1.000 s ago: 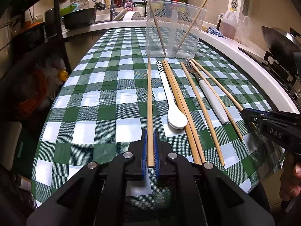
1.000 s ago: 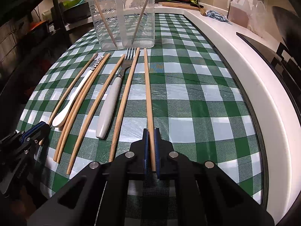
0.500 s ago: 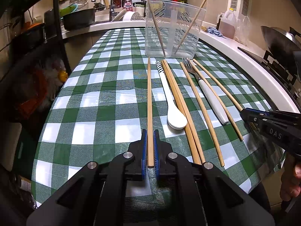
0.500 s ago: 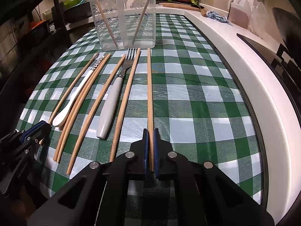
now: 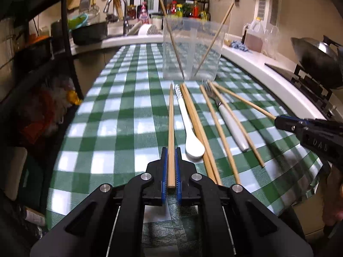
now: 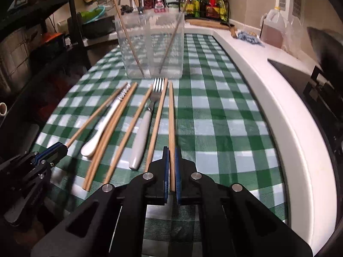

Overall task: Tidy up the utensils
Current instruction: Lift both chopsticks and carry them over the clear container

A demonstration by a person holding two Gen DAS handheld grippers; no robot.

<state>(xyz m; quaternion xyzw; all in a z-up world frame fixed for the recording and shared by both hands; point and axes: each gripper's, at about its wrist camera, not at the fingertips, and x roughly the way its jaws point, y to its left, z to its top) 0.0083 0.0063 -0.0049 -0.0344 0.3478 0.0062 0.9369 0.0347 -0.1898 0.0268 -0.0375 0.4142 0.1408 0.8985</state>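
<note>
Bamboo, pale and square-ended: from the left wrist view, my left gripper pinches the near end of one chopstick, presumably so the long shaft can swing toward the clear plastic container, where two sticks already lean. A glossy white spoon lies just beside it on the checked oilcloth.

Over on the right wrist view, my right gripper clamps another chopstick the same way, next to the grey-handled fork.

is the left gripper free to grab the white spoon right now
Probably not: the left gripper is shut on a chopstick. The white spoon lies uncovered right beside it, so only that grip is in the way.
</note>
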